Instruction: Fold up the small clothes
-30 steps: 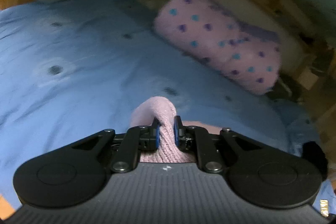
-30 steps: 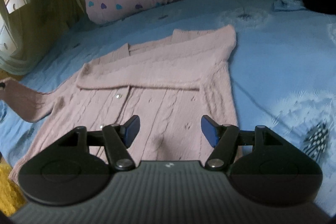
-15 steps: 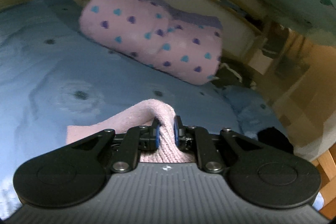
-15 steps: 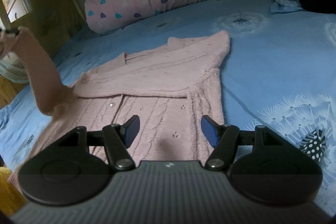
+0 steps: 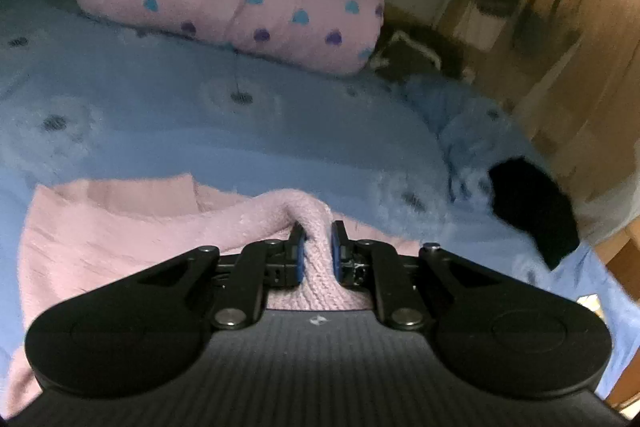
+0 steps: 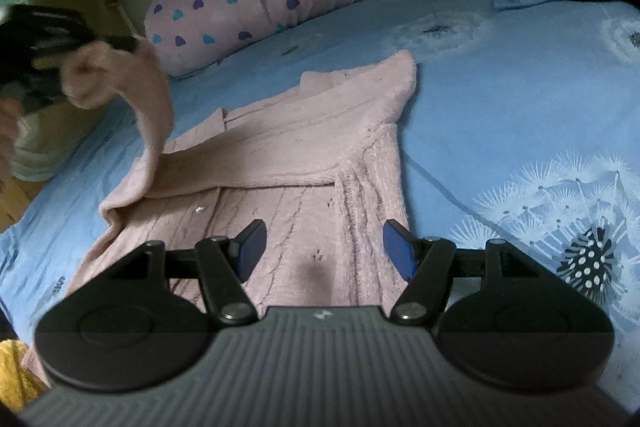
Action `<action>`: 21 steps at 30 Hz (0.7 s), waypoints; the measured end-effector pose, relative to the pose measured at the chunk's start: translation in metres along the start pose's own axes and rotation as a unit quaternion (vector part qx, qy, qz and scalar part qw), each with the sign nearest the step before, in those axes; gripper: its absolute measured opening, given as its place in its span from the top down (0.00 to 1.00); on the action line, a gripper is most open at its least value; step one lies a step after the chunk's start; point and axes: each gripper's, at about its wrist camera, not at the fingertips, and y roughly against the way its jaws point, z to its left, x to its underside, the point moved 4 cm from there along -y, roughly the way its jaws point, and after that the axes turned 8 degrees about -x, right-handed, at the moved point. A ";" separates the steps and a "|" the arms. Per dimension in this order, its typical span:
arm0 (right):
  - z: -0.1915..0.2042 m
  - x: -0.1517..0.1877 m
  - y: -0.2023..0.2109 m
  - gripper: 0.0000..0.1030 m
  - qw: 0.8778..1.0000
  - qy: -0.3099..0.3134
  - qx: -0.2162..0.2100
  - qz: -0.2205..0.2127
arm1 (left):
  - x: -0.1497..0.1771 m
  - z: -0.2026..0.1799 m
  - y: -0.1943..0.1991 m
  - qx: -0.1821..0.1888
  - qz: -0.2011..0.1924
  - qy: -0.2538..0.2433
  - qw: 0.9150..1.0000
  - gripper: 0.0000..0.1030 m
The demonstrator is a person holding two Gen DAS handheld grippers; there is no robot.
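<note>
The left gripper (image 5: 318, 247) is pinching the cuff of the pink cardigan's (image 6: 304, 163) sleeve (image 6: 148, 107), lifting it over the garment near the bed's (image 6: 500, 99) left edge. The right gripper (image 6: 324, 247) is hovering with jaws apart and empty over the cardigan's lower front. Only the right wrist view is showing the whole cardigan lying flat, buttons up, and the sleeve arching; the left view is showing the clamped knit up close.

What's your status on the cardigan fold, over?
Left gripper shut on pink sleeve, lifted over cardigan. Right gripper open, hovering above cardigan body. Other sleeve already folded across. Nothing in the way.
</note>
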 end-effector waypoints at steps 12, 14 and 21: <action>0.000 -0.001 -0.001 0.36 1.000 0.007 0.005 0.004 | 0.049 -0.035 -0.079 -0.022 0.054 -0.068 0.996 0.85; 0.001 0.001 -0.001 0.36 1.000 0.007 0.006 0.005 | 0.054 -0.036 -0.085 -0.024 0.063 -0.073 0.995 0.85; 0.000 -0.001 -0.001 0.36 1.000 0.002 0.011 0.006 | 0.058 -0.037 -0.082 -0.021 0.072 -0.090 0.993 0.53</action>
